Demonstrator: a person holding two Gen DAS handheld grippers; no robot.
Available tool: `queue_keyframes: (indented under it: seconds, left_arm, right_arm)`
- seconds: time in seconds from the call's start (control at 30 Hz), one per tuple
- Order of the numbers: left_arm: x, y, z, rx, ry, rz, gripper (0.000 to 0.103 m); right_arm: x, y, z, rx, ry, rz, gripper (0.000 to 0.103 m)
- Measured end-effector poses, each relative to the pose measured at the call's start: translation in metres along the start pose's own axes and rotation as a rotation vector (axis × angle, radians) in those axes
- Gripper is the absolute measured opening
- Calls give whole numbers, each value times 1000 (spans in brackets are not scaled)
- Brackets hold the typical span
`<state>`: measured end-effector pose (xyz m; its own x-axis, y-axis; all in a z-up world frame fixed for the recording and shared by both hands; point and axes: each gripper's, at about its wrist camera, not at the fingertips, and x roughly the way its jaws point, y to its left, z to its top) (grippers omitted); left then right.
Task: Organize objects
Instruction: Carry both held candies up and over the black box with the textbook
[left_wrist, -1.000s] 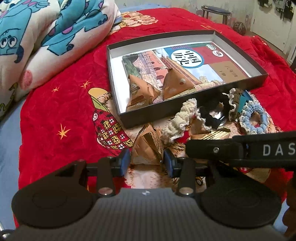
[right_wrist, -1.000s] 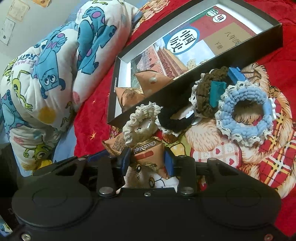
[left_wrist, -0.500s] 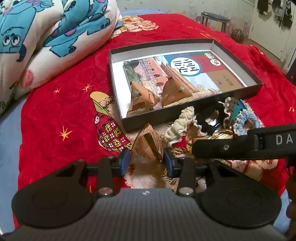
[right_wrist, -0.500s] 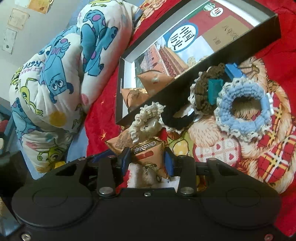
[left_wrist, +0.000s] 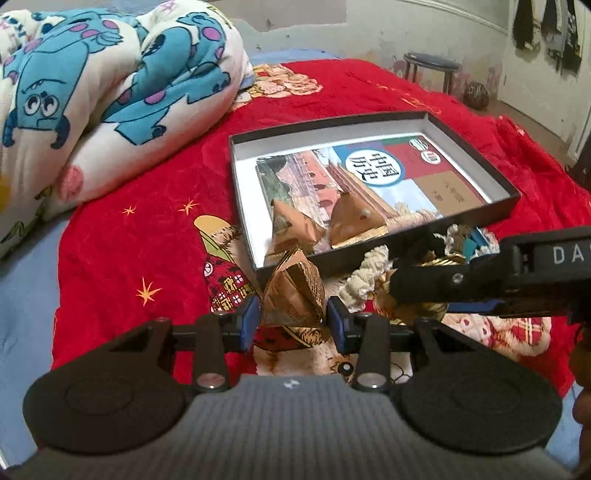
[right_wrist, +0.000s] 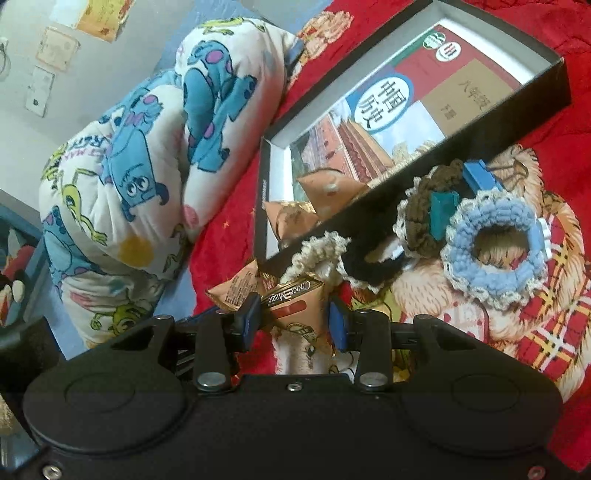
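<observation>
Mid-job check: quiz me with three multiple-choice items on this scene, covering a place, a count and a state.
1. Where is the book?
A. inside the black box
B. on the quilt
C. under the stool

2. How many snack packets lie in the black box?
A. none
B. two
C. five

3. What is the left gripper doing?
A. hanging open over the quilt
B. gripping a scrunchie
C. gripping a brown snack packet

Answers: 1 A, its cover fills the box floor. 2 B, two triangular packets sit on the book. 3 C, both fingers press a brown snack packet.
</observation>
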<state>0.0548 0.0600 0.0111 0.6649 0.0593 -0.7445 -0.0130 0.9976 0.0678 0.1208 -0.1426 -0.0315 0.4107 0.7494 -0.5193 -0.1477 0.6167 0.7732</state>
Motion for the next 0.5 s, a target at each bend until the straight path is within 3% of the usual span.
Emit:
queue_keyframes:
  seconds: [0.5]
  left_arm:
    - [-14,12,9,-112,-157,-30,45]
  right_arm:
    - [-24,-2,33,-17,-115,50,37]
